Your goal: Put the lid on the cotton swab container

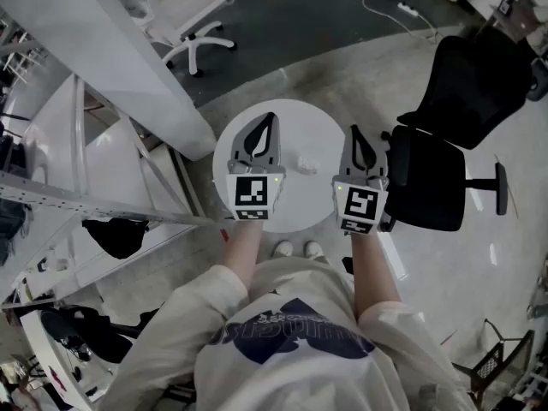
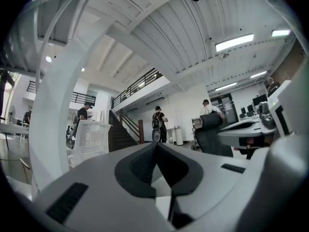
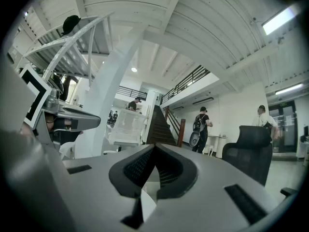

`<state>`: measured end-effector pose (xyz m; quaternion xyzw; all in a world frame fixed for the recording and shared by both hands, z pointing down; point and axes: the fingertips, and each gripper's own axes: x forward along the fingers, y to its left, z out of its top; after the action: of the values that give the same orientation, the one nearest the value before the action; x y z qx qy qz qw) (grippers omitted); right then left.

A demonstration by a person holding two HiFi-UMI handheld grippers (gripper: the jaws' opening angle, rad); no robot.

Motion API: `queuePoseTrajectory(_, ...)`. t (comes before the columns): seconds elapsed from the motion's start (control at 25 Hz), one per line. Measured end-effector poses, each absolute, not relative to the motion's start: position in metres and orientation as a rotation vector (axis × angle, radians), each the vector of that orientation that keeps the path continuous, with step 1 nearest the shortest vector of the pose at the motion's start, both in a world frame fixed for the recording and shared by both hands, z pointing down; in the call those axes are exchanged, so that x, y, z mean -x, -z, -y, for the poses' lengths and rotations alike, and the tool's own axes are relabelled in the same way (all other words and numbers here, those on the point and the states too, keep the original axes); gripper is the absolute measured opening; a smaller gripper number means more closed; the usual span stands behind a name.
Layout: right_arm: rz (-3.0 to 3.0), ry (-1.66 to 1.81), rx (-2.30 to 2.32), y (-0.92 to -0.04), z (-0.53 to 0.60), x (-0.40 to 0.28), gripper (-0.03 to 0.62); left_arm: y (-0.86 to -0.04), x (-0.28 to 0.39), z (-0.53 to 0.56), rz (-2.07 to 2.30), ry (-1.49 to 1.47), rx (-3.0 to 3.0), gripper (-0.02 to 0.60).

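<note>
In the head view a small pale object (image 1: 306, 160), likely the cotton swab container with its lid, lies on the round white table (image 1: 295, 212); it is too small to tell apart. My left gripper (image 1: 271, 116) hovers over the table's left half, shut and empty, left of that object. My right gripper (image 1: 353, 130) is held level at the table's right edge, shut and empty. In the left gripper view the jaws (image 2: 156, 144) meet at the tips with nothing between them. The right gripper view shows the same closed jaws (image 3: 154, 145). Neither gripper view shows the table.
A black office chair (image 1: 445, 135) stands close to the table's right side. A white slanted beam and metal frame (image 1: 128, 84) run along the left. A white chair (image 1: 184, 15) stands behind. Several people stand far off near a staircase (image 2: 123, 132).
</note>
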<state>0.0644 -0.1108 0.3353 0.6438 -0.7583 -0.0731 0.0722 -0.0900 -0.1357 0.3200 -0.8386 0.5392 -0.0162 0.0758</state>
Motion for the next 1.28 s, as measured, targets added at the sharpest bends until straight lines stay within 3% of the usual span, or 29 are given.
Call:
queuePoseTrajectory(0.56,2.337,0.176,-1.922,-0.337,0.114,-0.069,0.006,-0.321,0.091,0.139,-1.599,0.05,2.532,-0.005)
queuePoseTrajectory(1.0,2.561,-0.016,-1.955,-0.323,0.109,-0.121,0.011,-0.298,0.122,0.138,-1.392,0.052,2.658,-0.002)
queuePoseTrajectory(1.2,2.577,-0.032,-1.885,-0.327,0.112,-0.132,0.028,-0.303,0.126,0.137,-1.302,0.128,2.7,0.092)
queuePoseTrajectory(1.28,2.594,-0.06,-1.813,-0.335,0.114,-0.132,0.069,-0.307,0.123,0.134,-1.26,0.151,2.728,0.116)
